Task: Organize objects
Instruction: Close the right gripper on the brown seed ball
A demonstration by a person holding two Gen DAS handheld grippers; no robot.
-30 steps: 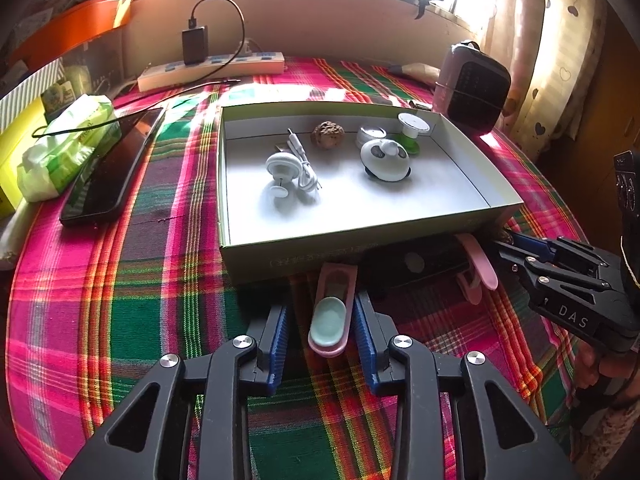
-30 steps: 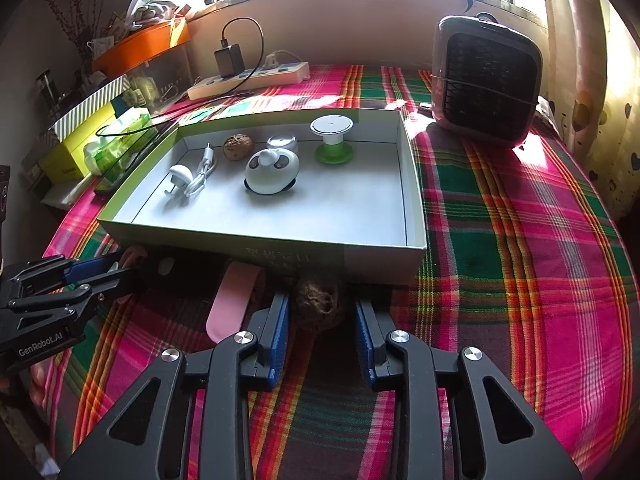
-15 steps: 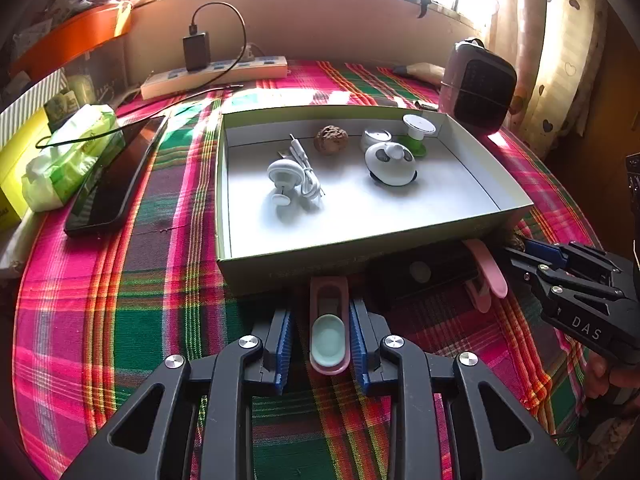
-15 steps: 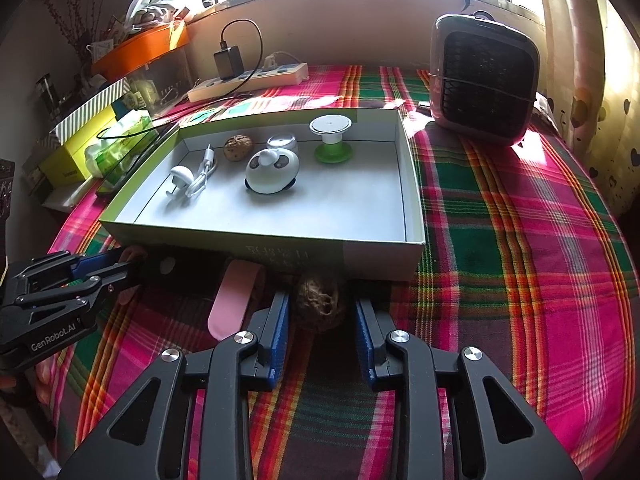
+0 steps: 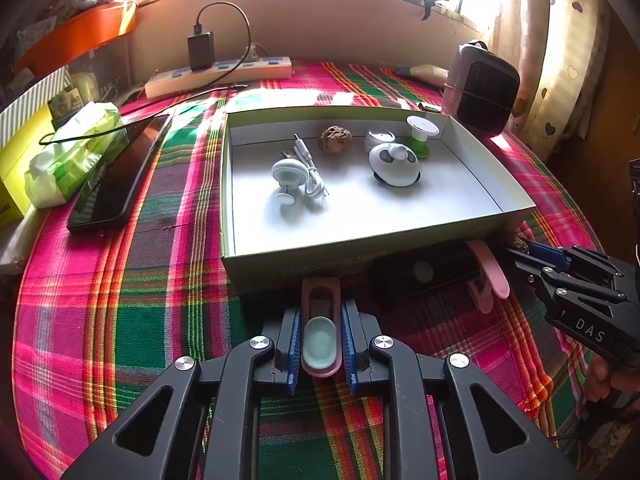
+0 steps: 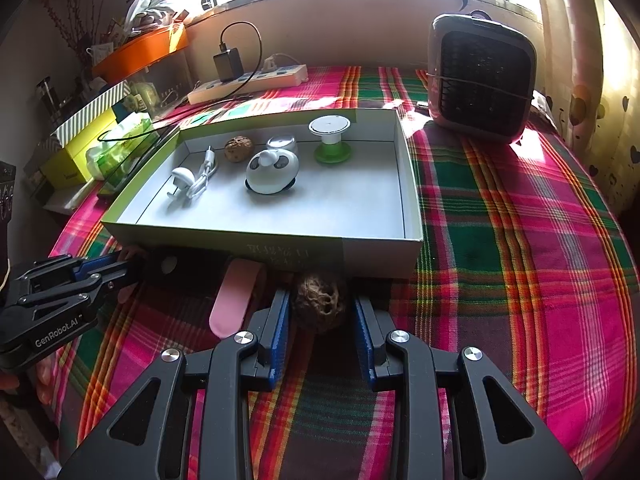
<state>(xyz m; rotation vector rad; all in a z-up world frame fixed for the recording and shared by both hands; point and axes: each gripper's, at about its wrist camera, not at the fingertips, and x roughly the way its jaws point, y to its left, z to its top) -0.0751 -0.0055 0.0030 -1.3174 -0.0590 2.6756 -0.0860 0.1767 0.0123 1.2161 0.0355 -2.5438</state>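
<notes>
An open cardboard box (image 5: 236, 184) (image 6: 412, 184) on the plaid tablecloth holds a white charger with cable (image 5: 296, 174), a walnut (image 5: 335, 140), a panda-faced gadget (image 5: 394, 164) and a green-based spool (image 5: 420, 132). My left gripper (image 5: 321, 338) is shut on a pink clip with a mint pad (image 5: 320, 336) in front of the box. My right gripper (image 6: 322, 320) is open around a second walnut (image 6: 318, 300), its fingers beside it with a gap on the right. Another pink clip (image 6: 234, 300) (image 5: 490, 270) and a black device (image 5: 424, 270) lie between the grippers.
A black phone (image 5: 116, 172), a wipes pack (image 5: 72, 152) and a yellow box (image 5: 12, 160) lie left of the box. A power strip with charger (image 5: 218, 74) runs along the back wall. A small heater (image 6: 480, 80) stands at the back right.
My left gripper's fingers have closed in onto the pink clip with the mint pad. My right gripper has stayed open around the walnut, hardly moving.
</notes>
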